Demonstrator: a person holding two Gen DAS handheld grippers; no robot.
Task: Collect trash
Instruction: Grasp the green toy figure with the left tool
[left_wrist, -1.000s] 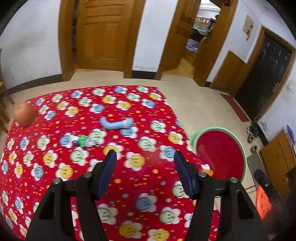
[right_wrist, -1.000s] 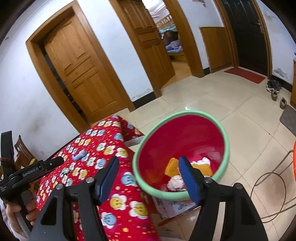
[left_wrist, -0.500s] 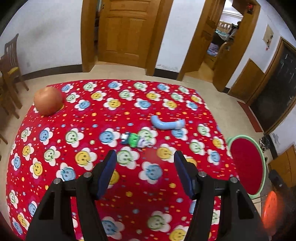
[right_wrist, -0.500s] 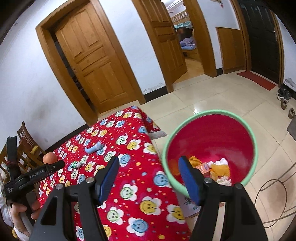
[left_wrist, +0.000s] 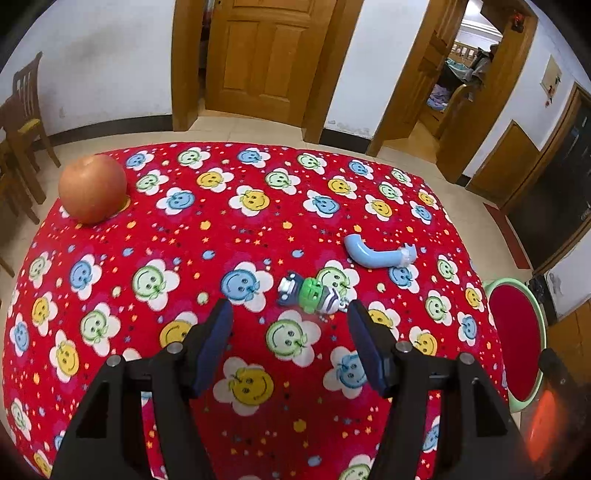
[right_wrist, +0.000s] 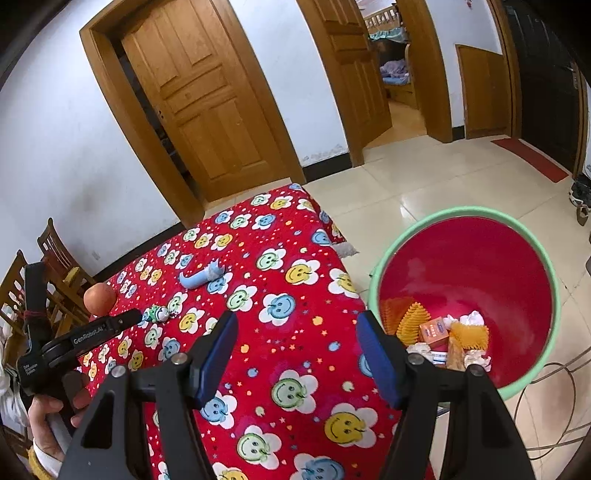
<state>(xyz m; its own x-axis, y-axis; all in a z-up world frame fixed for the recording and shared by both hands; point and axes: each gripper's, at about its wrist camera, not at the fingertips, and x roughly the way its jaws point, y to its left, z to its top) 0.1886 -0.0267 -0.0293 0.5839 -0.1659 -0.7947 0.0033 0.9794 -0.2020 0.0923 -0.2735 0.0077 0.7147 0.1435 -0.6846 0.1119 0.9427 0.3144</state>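
Observation:
A small green and grey toy figure (left_wrist: 314, 295) lies on the red flowered tablecloth (left_wrist: 221, 229), just beyond my left gripper (left_wrist: 290, 314), whose jaws stand open and empty. A light blue curved tube (left_wrist: 376, 253) lies a little farther right. My right gripper (right_wrist: 293, 328) hovers open and empty over the table's right edge, next to the red bin with a green rim (right_wrist: 476, 258). Orange and white scraps (right_wrist: 439, 328) sit in the bin. The same toy figure (right_wrist: 157, 314) and blue tube (right_wrist: 199, 277) show up in the right wrist view.
An apple (left_wrist: 92, 188) rests on the far left corner of the table. Wooden chairs (left_wrist: 22, 122) stand left of it. Tiled floor, wooden doors and a cable (right_wrist: 554, 406) by the bin surround the table. A hand (right_wrist: 55, 410) holds the left gripper.
Both views have swung left across the table. The toy figure and tube now sit closer to my left gripper; the bin has slid to the right in both views. Jaws unchanged.

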